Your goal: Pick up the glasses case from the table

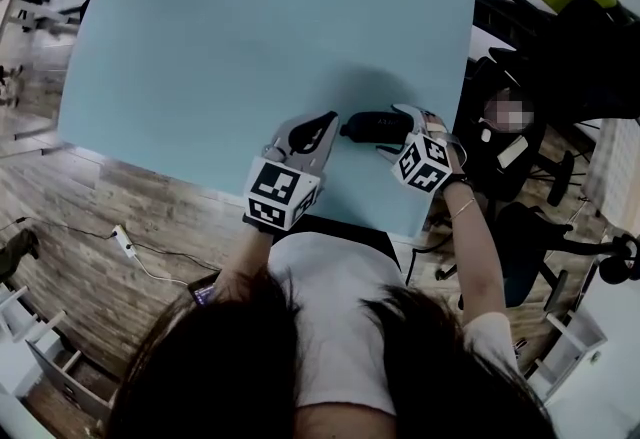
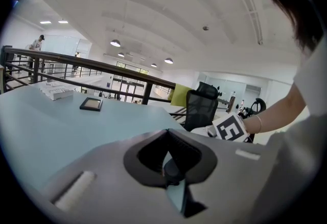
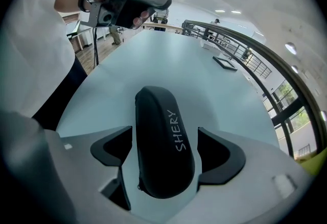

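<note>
Glasses case (image 3: 163, 116), closed, pinched btwn jaws of R gripper (image 3: 164, 135); L gripper (image 2: 167, 156) jaws pressed together.

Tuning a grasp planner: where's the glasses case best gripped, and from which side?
Grip the glasses case across its narrow width, on the two long sides, coming in lengthwise from one rounded end, low over the table. It lies flat, long and slim, and the right gripper takes it this way.

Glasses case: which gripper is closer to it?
Right. The right gripper has the case between its jaws. The left gripper, jaws together, sits just beside the case's other end.
</note>
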Demonstrator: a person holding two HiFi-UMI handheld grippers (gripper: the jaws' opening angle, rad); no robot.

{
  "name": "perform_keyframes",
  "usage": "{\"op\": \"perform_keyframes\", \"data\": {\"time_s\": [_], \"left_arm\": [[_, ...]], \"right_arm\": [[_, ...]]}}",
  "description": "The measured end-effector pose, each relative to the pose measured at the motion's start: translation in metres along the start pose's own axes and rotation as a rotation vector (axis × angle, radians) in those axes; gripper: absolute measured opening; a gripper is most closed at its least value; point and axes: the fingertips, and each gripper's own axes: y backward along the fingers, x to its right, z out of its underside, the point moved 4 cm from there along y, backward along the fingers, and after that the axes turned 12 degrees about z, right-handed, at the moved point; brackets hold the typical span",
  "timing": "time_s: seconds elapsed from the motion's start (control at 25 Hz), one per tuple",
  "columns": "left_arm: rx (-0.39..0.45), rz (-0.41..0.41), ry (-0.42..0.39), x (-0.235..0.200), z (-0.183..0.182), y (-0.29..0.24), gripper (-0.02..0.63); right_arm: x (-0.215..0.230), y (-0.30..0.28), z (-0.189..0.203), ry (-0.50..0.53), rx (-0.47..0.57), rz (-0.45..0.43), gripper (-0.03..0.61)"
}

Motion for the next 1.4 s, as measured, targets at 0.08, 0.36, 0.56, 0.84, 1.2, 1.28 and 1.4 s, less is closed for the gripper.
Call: {"op": "perform_keyframes", "data": {"time_s": [0.08,0.36,0.56,0.84,1.2,1.28,1.4], "left_arm": [[-0.001,0.000,0.001,0.001,0.000,-0.001,0.057],[-0.007,-0.007,0.004,0.000,0.002,0.001,0.057],[-0.009,-0.012,0.006,-0.002,0.003,0.001,0.057],[-0.011,-0.016,0.007,-0.006,0.001,0.002,0.057],[-0.006,-0.026,0.013,-0.006,0.002,0.003,0.057],[-0.004,-0.026,0.013,-0.007,0.002,0.003,0.057],[-0.003,-0.028,0.014,-0.008,0.002,0.002,0.057]], "right_arm": [[0.000,-0.004,0.001,0.029,-0.011,-0.015,0.374],[-0.001,-0.016,0.002,0.087,-0.042,-0.090,0.374],[-0.002,-0.023,0.002,0.094,-0.050,-0.144,0.374],[0.000,-0.028,0.001,0.060,-0.050,-0.205,0.373],[-0.002,-0.029,0.004,0.049,-0.032,-0.244,0.373],[-0.002,-0.029,0.005,0.042,-0.016,-0.243,0.373],[-0.002,-0.029,0.006,0.027,0.010,-0.241,0.368]]}}
